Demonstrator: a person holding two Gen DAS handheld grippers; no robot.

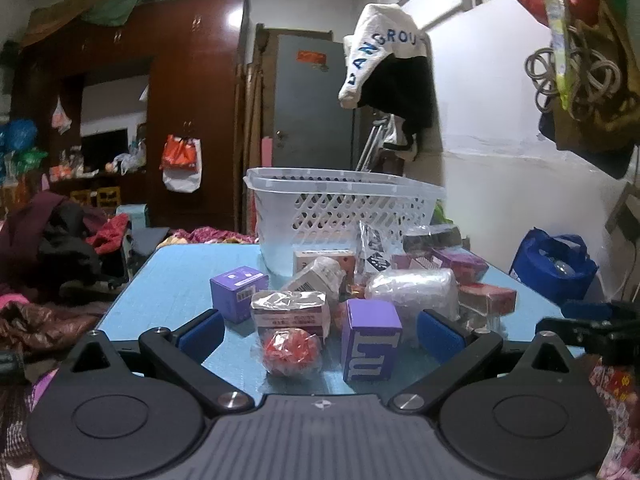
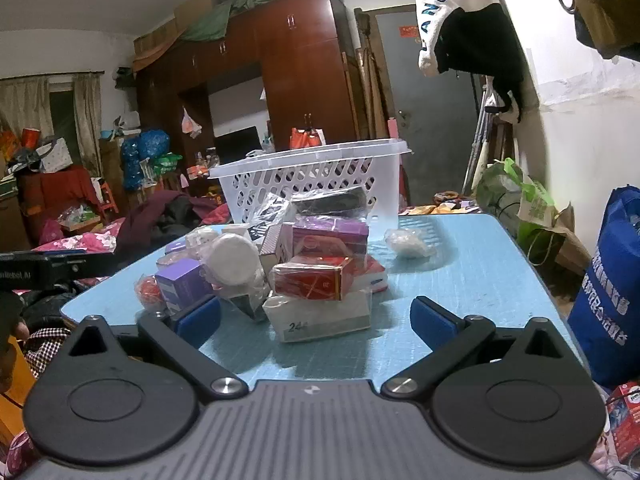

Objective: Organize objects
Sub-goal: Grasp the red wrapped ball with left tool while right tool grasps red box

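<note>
A pile of small boxes and wrapped packets lies on the blue table (image 1: pixel 168 276), in front of a white lattice basket (image 1: pixel 340 208). In the left wrist view my left gripper (image 1: pixel 320 336) is open and empty; a red wrapped ball (image 1: pixel 290 350) and a purple box (image 1: pixel 372 346) sit between its fingers. In the right wrist view my right gripper (image 2: pixel 316 322) is open and empty, just short of a white box (image 2: pixel 320 318) with a red box (image 2: pixel 312 278) on top. The basket (image 2: pixel 312 184) stands behind the pile. A white wrapped lump (image 2: pixel 408 242) lies apart at the right.
The table's edges (image 2: pixel 532 264) drop off to a cluttered room: clothes (image 1: pixel 60 256) at the left, a blue bag (image 2: pixel 608 304) at the right, a wardrobe (image 1: pixel 192 120) behind. The other gripper's black body (image 1: pixel 592 324) shows at the right of the left wrist view.
</note>
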